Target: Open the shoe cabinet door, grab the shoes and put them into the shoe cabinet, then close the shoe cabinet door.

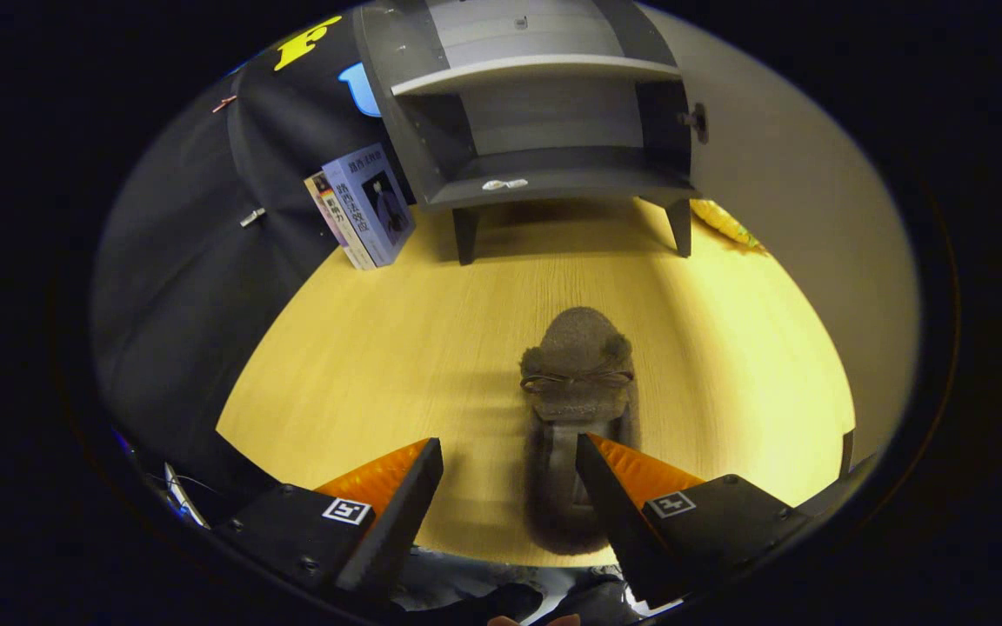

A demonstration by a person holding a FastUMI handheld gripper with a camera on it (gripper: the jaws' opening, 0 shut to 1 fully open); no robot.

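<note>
**Slipper under my open fingers, cabinet open ahead**

While my gripper hangs with its orange fingers spread wide and holding nothing, the grey slipper lies low in the frame's centre on the wooden floor, its heel by my right finger. The shoe cabinet stands open at the top, books leaning to its left.

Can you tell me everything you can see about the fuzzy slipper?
The slipper looks like soft, fuzzy grey-brown fabric, with a rounded toe, two small ear-like bumps and a thin bow across the top. It lies flat on the wooden table, toe pointing towards the open shoe cabinet beyond it. Its heel end lies between the fingers of the open gripper; the right finger overlaps its edge, but whether it touches cannot be told.
</note>
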